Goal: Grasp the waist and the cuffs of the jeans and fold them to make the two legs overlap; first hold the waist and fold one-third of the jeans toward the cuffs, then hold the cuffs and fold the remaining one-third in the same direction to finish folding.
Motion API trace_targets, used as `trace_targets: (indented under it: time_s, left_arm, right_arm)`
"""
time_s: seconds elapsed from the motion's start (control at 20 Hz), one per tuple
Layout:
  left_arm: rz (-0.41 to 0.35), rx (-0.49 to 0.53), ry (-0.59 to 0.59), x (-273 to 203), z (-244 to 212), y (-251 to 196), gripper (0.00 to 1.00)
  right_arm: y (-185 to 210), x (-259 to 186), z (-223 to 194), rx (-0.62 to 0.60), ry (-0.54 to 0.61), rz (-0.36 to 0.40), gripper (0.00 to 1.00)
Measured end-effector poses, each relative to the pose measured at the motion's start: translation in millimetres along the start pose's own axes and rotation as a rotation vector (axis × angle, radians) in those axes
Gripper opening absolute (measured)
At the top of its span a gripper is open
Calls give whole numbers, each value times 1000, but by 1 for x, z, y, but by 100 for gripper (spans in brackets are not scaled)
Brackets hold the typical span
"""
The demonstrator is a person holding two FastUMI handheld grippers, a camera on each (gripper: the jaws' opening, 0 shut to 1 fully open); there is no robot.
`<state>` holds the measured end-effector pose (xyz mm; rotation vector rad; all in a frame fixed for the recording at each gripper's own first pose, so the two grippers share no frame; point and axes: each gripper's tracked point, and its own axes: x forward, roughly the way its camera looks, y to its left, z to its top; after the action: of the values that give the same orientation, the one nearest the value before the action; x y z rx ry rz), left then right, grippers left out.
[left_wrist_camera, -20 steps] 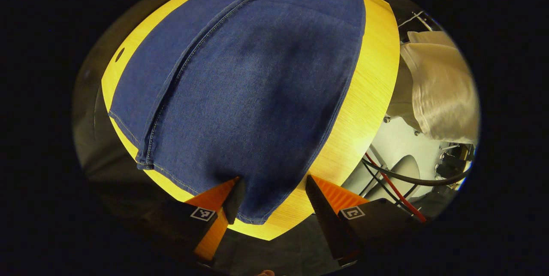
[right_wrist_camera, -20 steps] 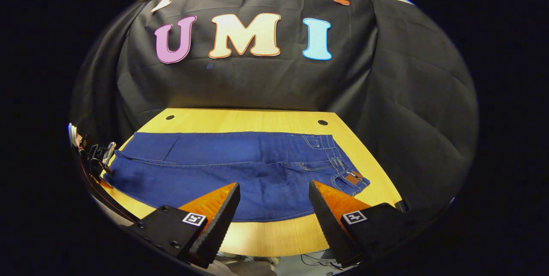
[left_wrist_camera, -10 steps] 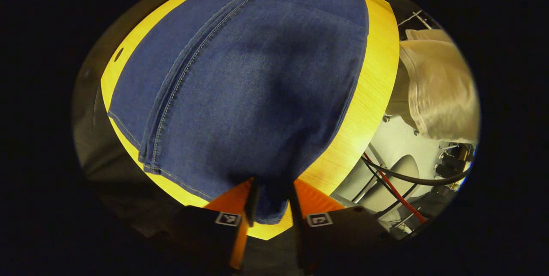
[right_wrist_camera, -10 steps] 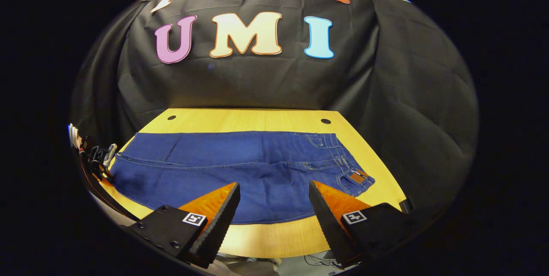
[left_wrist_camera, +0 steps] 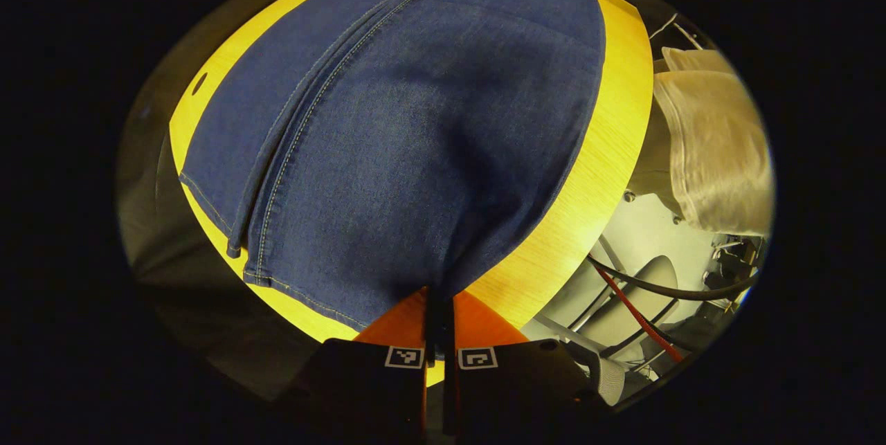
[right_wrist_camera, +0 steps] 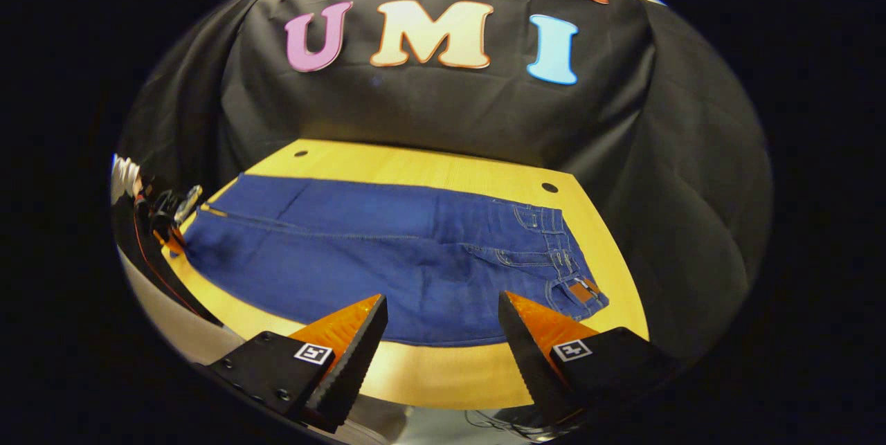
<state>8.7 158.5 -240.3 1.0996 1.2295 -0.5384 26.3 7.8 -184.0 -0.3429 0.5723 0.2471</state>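
Blue jeans [left_wrist_camera: 415, 120] lie flat on the yellow wooden table [left_wrist_camera: 609, 154], one leg beside the other. My left gripper [left_wrist_camera: 439, 296] is shut on the near leg's cuff corner at the table's edge, and the denim rises slightly toward the fingers. In the right gripper view the jeans [right_wrist_camera: 387, 251] stretch across the table [right_wrist_camera: 429, 376], with the waist [right_wrist_camera: 567, 272] and its brown patch at the right end. The left gripper [right_wrist_camera: 169, 213] shows small at the cuff end on the far left. My right gripper [right_wrist_camera: 443, 306] stands open above the table's near edge, holding nothing.
Pale fabric [left_wrist_camera: 720, 147] hangs beyond the table's right edge in the left gripper view, with black and red cables [left_wrist_camera: 644, 293] below it. Two small round holes [right_wrist_camera: 549, 187] mark the table's far corners. Black cloth walls the booth behind the table.
My left gripper's fingers have come together from wide open onto the cuff corner. The right gripper has shifted slightly, so the table sits a little higher and tilted in its view.
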Motion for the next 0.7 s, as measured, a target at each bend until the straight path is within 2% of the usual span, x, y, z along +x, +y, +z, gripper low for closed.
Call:
trace_targets:
  time_s: [0.15,0.4,0.6,0.7]
  left_arm:
    - [17,-27,10,-1,-1,-1,4]
    - [18,-137,39,-4,1,-10,4]
    - [39,-130,76,-2,-1,-6,4]
    - [43,-126,93,-2,-1,-6,4]
  right_arm:
    - [-25,8,-20,-168,123,69,99]
    - [-59,31,-43,-558,315,208,100]
    - [-71,50,-88,-819,534,338,100]
    - [-72,61,-100,-904,597,377,100]
